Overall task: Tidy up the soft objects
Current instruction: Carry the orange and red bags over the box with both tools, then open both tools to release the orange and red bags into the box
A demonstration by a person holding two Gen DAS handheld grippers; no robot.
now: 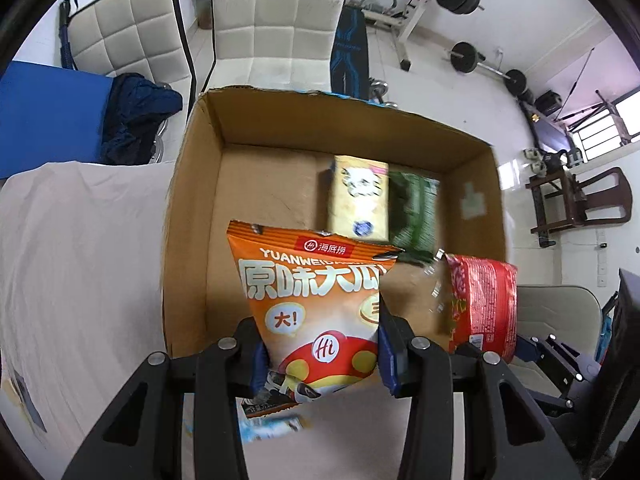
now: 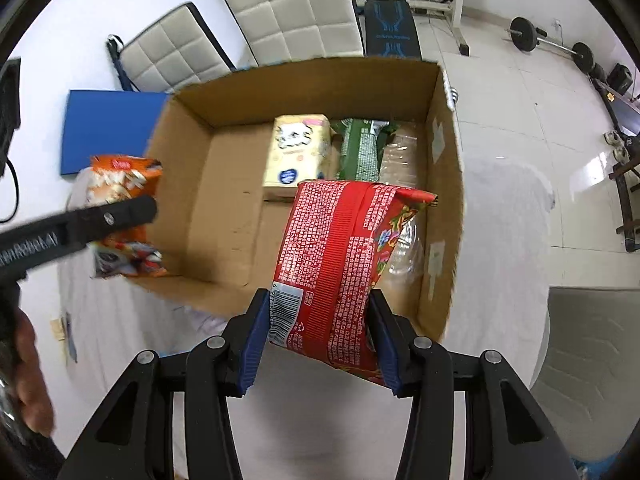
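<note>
The orange snack bag [image 1: 320,312] is clamped by its lower half between the blue pads of the left gripper [image 1: 322,354], hanging at the near left edge of the open cardboard box [image 1: 192,208]. The red snack bag [image 2: 340,264] is pinched the same way in the right gripper [image 2: 318,344], held above the near right part of the box. Down on the box floor, against the far wall, a pale yellow tissue pack [image 2: 298,152] lies beside a green packet [image 2: 360,150], with a clear plastic bottle [image 2: 400,160] along the right wall. The box sits on a table under a white cloth [image 1: 80,260]. Beyond the box stand two white padded chairs [image 1: 280,20], and a blue mat [image 2: 108,128] lies to its left.
</note>
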